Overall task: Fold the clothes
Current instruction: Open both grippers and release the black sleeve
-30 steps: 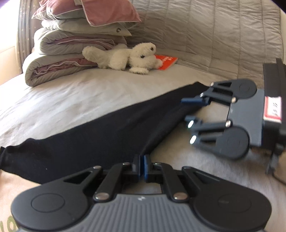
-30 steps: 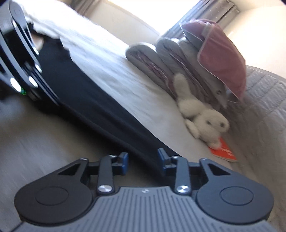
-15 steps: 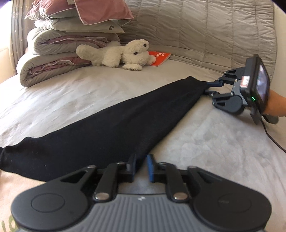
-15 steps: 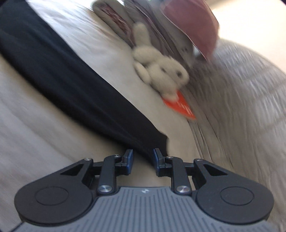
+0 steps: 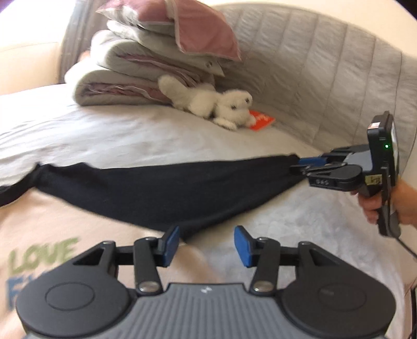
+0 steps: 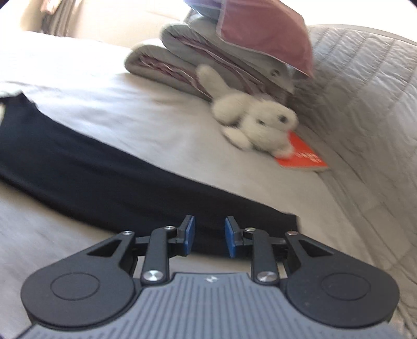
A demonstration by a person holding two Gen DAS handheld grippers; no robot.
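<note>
Black garment (image 5: 161,187) lies stretched across the grey bed (image 5: 130,135), its near edge over a pink printed shirt (image 5: 39,250). Left gripper (image 5: 206,245) has just been opening; its jaws stand spread, nothing between them. Right gripper (image 6: 207,236) has jaws apart at the garment's far corner; grip cannot be told.

Grey-sheeted bed (image 5: 109,135) under bright daylight; quilted grey headboard (image 5: 325,67) behind; folded duvets (image 5: 125,78) stacked at the corner; cream wall (image 6: 109,15) beyond.
</note>
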